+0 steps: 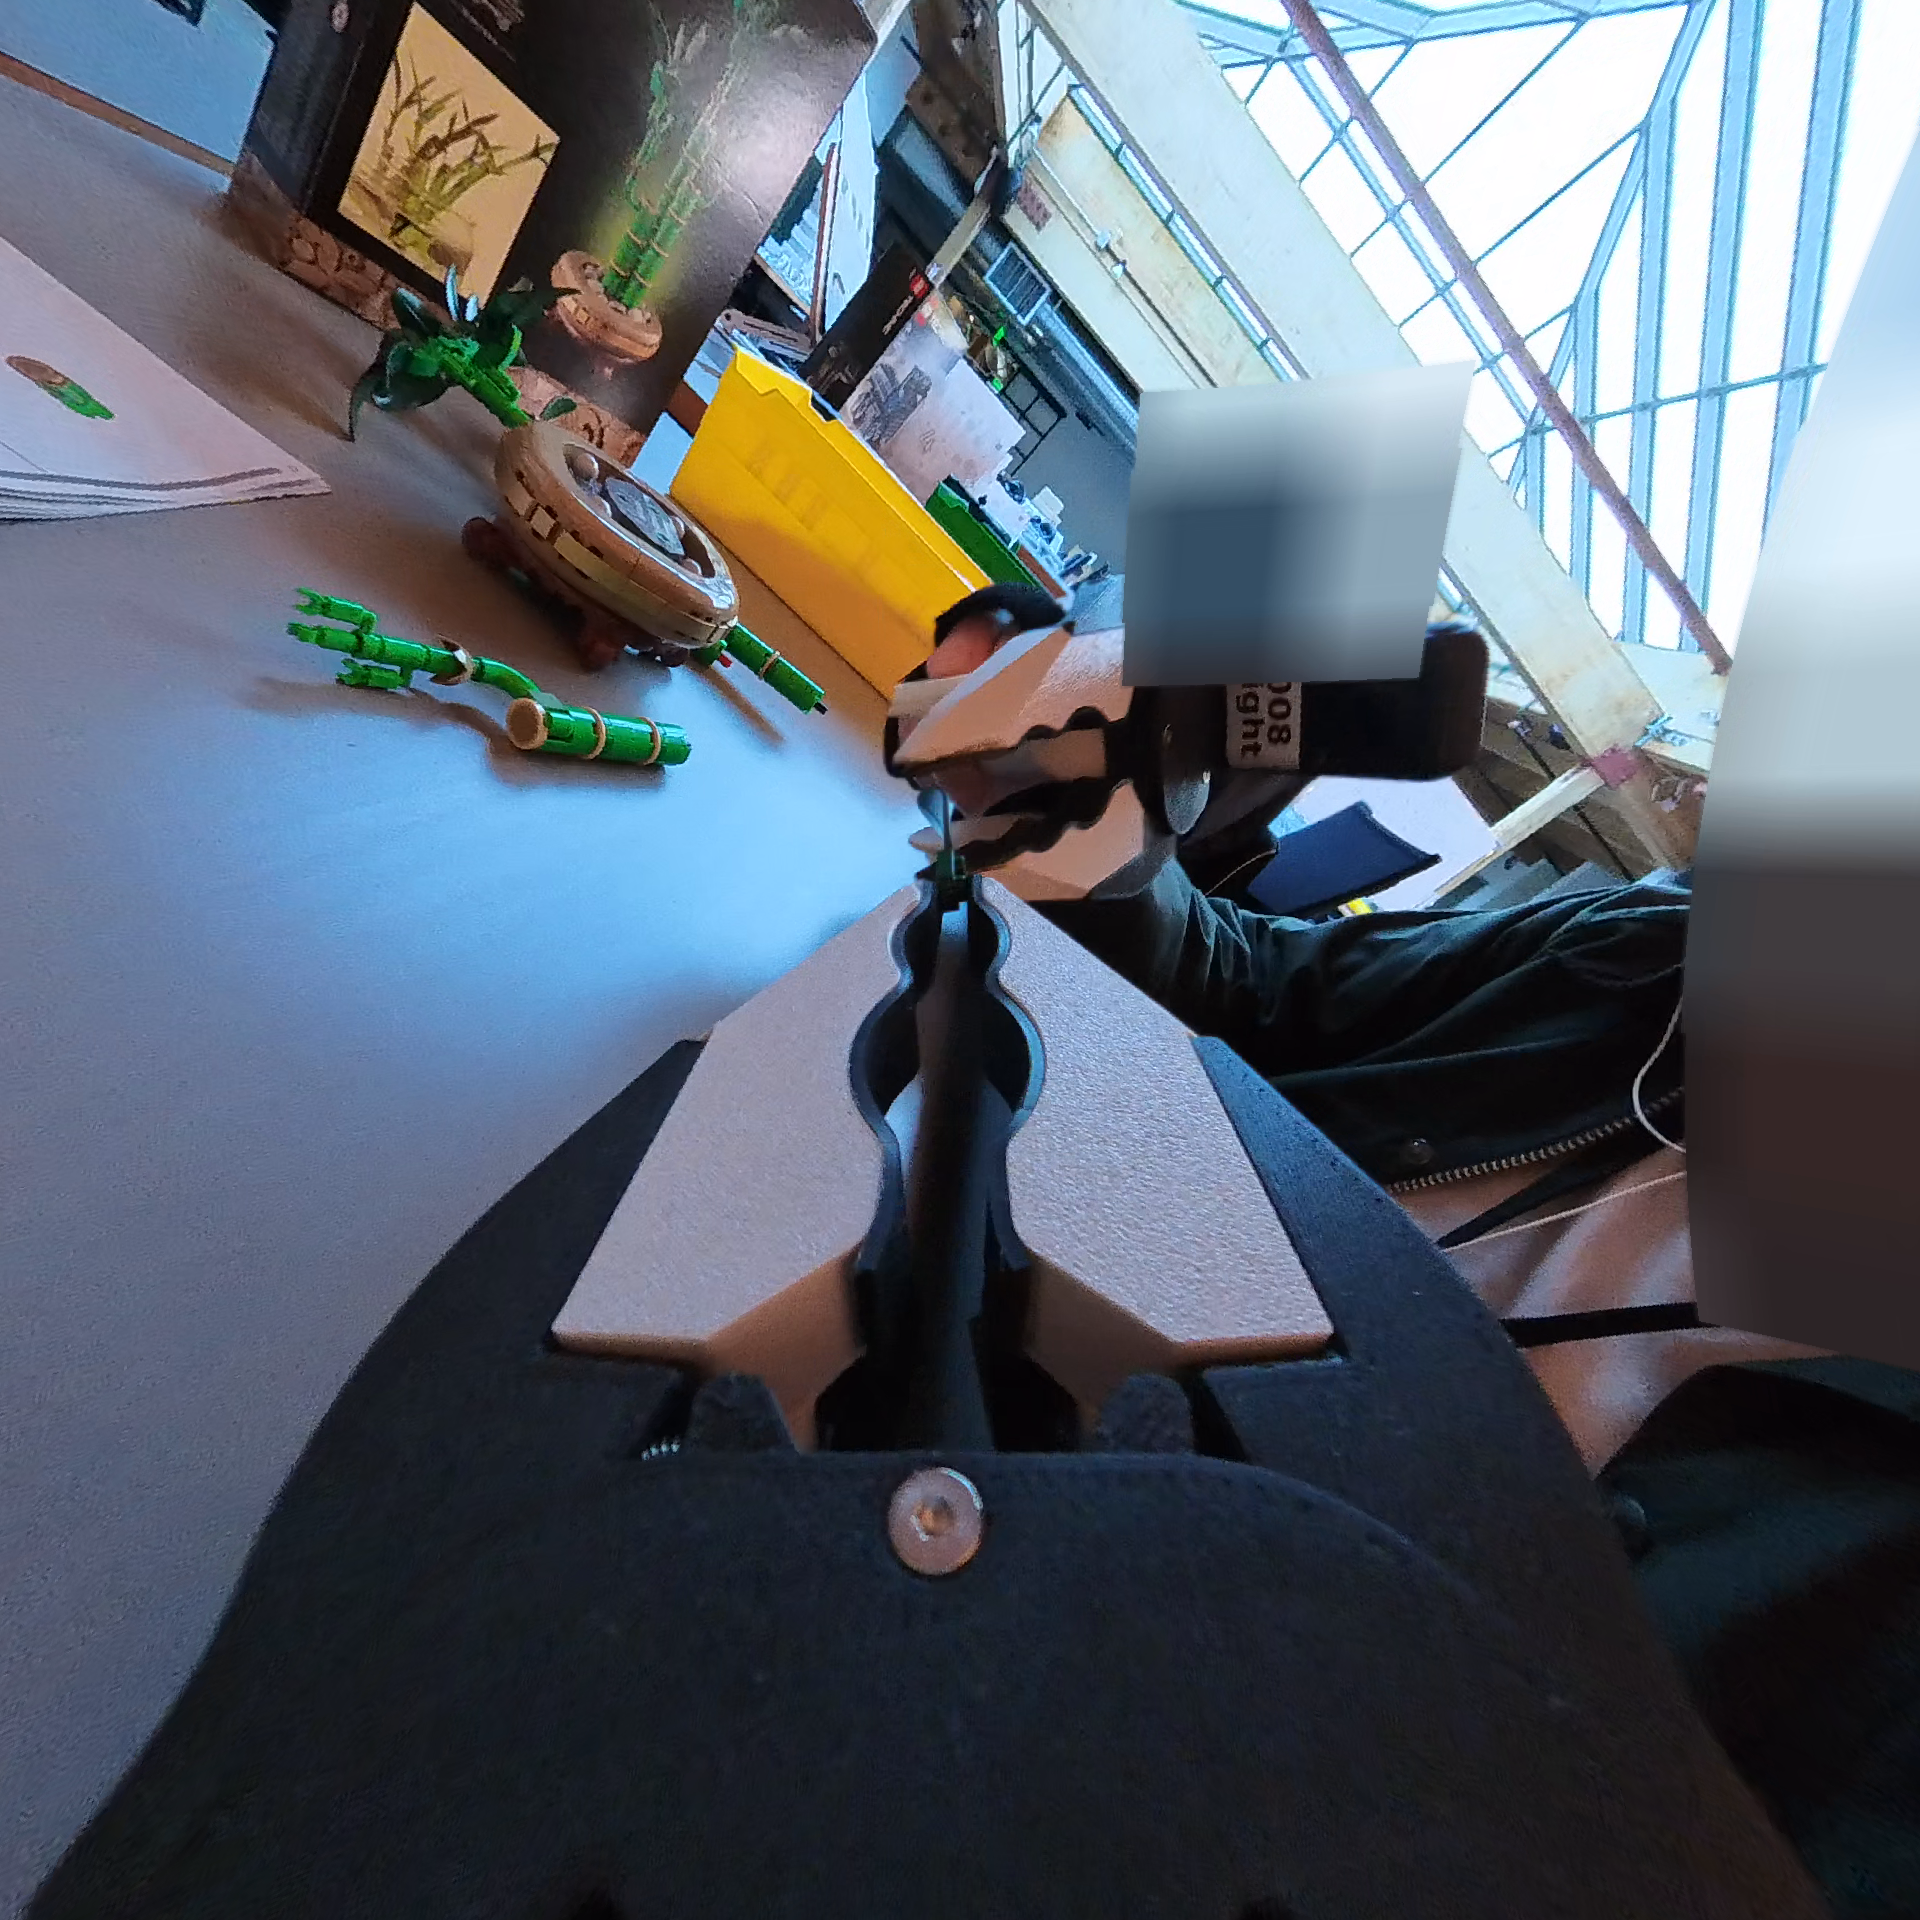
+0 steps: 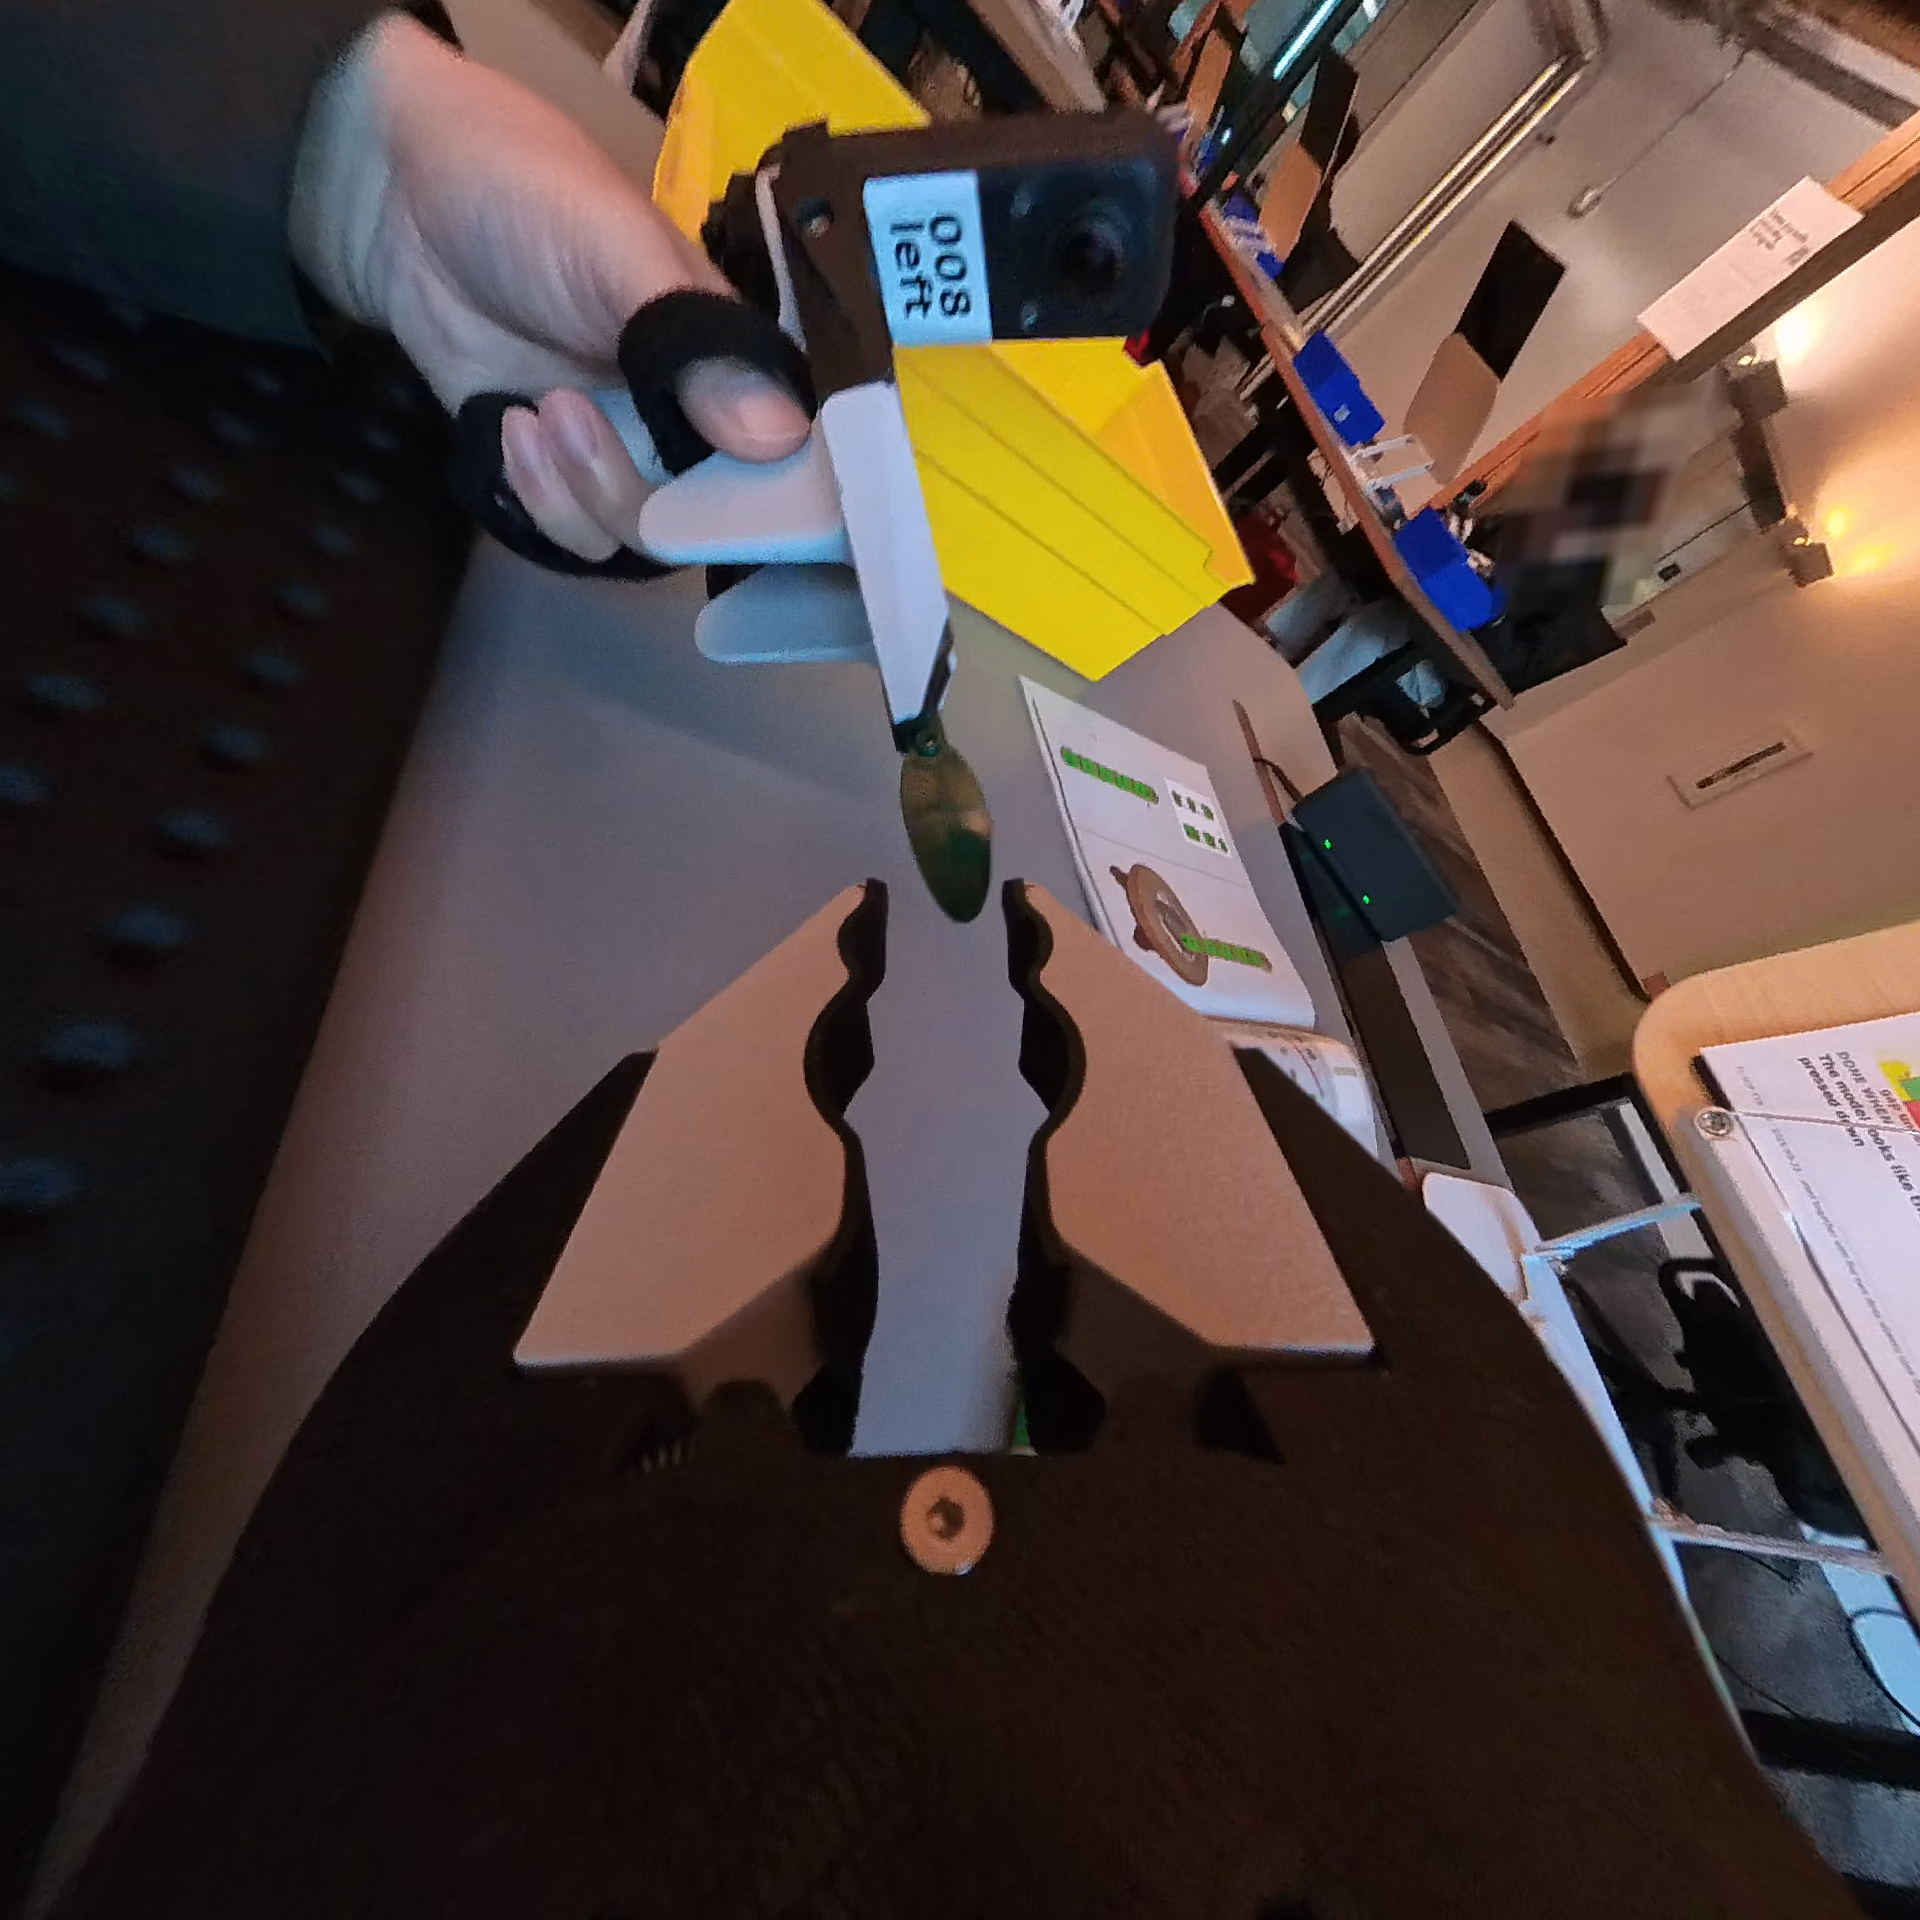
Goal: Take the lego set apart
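Note:
My left gripper (image 1: 948, 885) is shut on the stem of a small dark green lego leaf (image 1: 948, 868) and holds it above the table. In the right wrist view the leaf (image 2: 940, 821) hangs from the left gripper (image 2: 920, 722), and its lower tip lies between the tips of my open right gripper (image 2: 943, 894) without being clamped. The right gripper also shows in the left wrist view (image 1: 916, 790), jaws apart. On the table stand the brown lego pot (image 1: 613, 540) with a leafy stalk (image 1: 447, 353). Loose green bamboo stalks (image 1: 468, 675) lie in front of the pot.
A yellow bin (image 1: 821, 520) stands past the pot, also seen in the right wrist view (image 2: 1049, 499). The set's dark box (image 1: 520, 156) stands at the back. An open instruction booklet (image 2: 1174, 862) lies on the grey table (image 1: 312, 987). Another short stalk (image 1: 774, 670) lies by the pot. Only a small space, under 4 cm, lies between the two pairs of fingers. My right gripper's tips are some 20 cm from the brown lego pot (image 1: 613, 540).

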